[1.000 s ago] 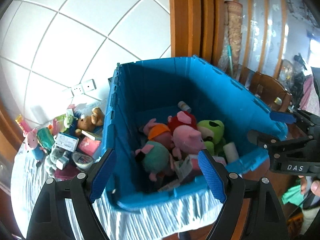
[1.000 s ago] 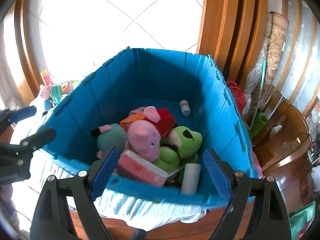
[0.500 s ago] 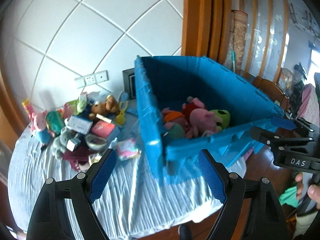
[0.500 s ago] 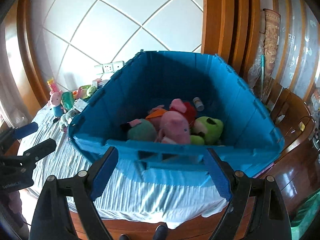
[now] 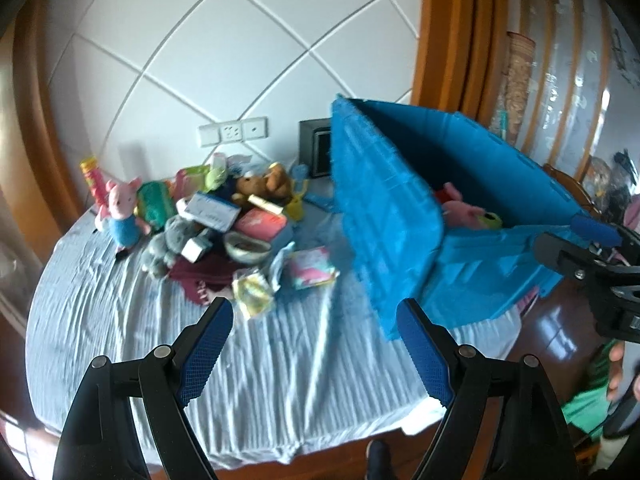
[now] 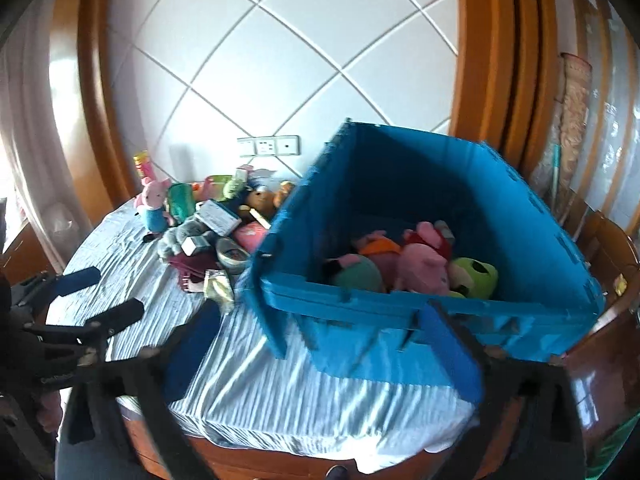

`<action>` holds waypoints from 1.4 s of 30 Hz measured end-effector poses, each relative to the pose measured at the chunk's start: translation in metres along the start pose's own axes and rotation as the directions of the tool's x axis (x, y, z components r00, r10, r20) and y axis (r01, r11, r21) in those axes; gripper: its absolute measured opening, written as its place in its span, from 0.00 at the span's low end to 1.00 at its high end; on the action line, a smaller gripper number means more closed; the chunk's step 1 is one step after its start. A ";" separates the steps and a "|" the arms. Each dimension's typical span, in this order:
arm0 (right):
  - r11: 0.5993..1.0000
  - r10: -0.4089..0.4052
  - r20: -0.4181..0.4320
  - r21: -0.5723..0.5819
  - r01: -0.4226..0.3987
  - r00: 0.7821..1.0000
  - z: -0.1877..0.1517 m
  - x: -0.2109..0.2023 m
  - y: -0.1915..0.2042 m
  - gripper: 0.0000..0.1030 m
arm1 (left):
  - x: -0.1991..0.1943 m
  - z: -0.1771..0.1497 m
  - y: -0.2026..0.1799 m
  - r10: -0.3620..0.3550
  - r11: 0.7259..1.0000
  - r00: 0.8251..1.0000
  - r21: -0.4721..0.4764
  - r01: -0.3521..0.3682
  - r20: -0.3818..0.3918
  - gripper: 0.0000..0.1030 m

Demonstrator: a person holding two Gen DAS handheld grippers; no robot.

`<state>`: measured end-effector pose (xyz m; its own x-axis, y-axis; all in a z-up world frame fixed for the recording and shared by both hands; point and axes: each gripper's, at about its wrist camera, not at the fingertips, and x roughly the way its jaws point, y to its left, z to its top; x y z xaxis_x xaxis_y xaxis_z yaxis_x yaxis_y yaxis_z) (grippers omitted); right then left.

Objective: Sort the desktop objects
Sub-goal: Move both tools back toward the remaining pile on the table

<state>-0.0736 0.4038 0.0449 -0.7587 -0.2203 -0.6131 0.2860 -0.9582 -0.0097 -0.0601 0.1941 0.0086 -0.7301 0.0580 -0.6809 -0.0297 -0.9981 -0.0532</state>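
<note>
A big blue crate (image 5: 392, 220) (image 6: 520, 216) stands on the right of the cloth-covered table (image 5: 120, 320) and holds several plush toys (image 6: 424, 264). A pile of loose items lies at the back left: a pink pig plush (image 5: 120, 212), a grey plush (image 5: 164, 244), a brown bear (image 5: 264, 188), small boxes (image 5: 212, 210) and packets (image 5: 312, 268). My left gripper (image 5: 316, 344) is open and empty above the table's front. My right gripper (image 6: 320, 352) is open and empty in front of the crate.
Wall sockets (image 5: 234, 132) and a dark frame (image 5: 316, 152) sit against the tiled wall. A wooden door frame (image 6: 500, 60) and chairs (image 6: 612, 248) stand to the right. The table's front edge (image 6: 280, 448) is close below.
Both grippers have pulled back from over the crate and swung left. The pile on the table has come into view. Both stayed open and empty.
</note>
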 end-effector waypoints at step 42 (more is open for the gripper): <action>0.961 0.268 -0.146 -0.028 -0.274 0.952 0.043 0.202 0.181 1.00 | 0.134 -0.021 0.256 0.229 0.925 0.930 -0.232 -0.300 -0.286 0.82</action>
<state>-0.2008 0.1775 -0.0466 -0.5607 -0.4395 -0.7017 0.4997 -0.8554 0.1365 -0.1514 -0.0537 -0.1115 -0.4906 -0.1696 -0.8547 0.3497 -0.9367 -0.0149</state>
